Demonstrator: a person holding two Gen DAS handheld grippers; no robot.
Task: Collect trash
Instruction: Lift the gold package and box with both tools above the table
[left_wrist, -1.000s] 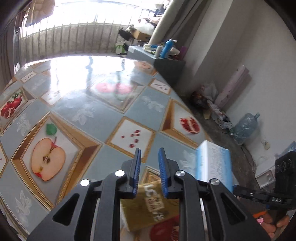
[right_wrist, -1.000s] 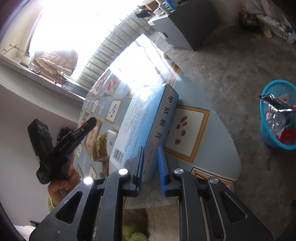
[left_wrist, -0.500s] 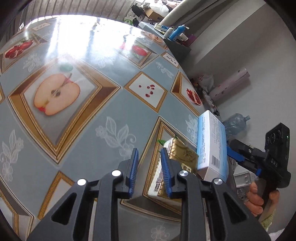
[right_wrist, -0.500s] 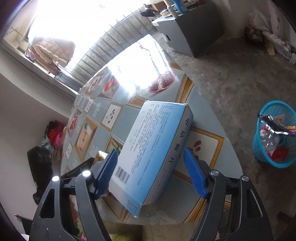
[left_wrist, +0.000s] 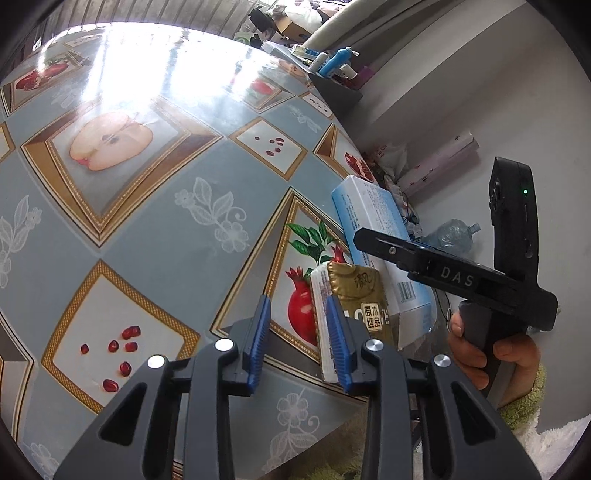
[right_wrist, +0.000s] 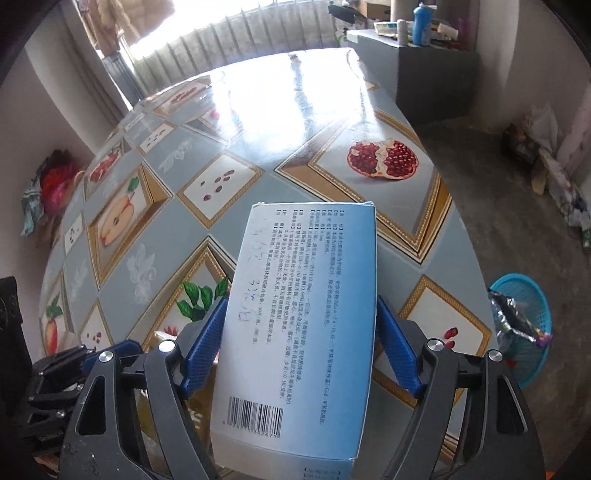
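A blue-and-white carton (right_wrist: 295, 369) lies at the near edge of the fruit-print table (right_wrist: 332, 110). My right gripper (right_wrist: 301, 304) straddles it. Its jaws are opening, and the blue pads stand beside the carton's long sides without squeezing it. A gold packet (left_wrist: 354, 299) lies against the carton (left_wrist: 373, 221) on the left. My left gripper (left_wrist: 297, 343) hovers just left of that packet. Its jaws are opening with only tablecloth between them, and the right finger (left_wrist: 338, 343) is close beside the packet. A hand holds the right gripper's handle (left_wrist: 480, 332).
A blue mesh basket (right_wrist: 524, 332) with a silver wrapper and other rubbish stands on the concrete floor right of the table. A grey cabinet (right_wrist: 424, 74) with bottles is at the far end. Clutter lies along the right wall, including a water jug (left_wrist: 454, 236).
The right jaws spread wide and rolled so that they straddle the carton. The left gripper moved toward the near table edge, its jaws widened, and the gold packet came out from under it to its right.
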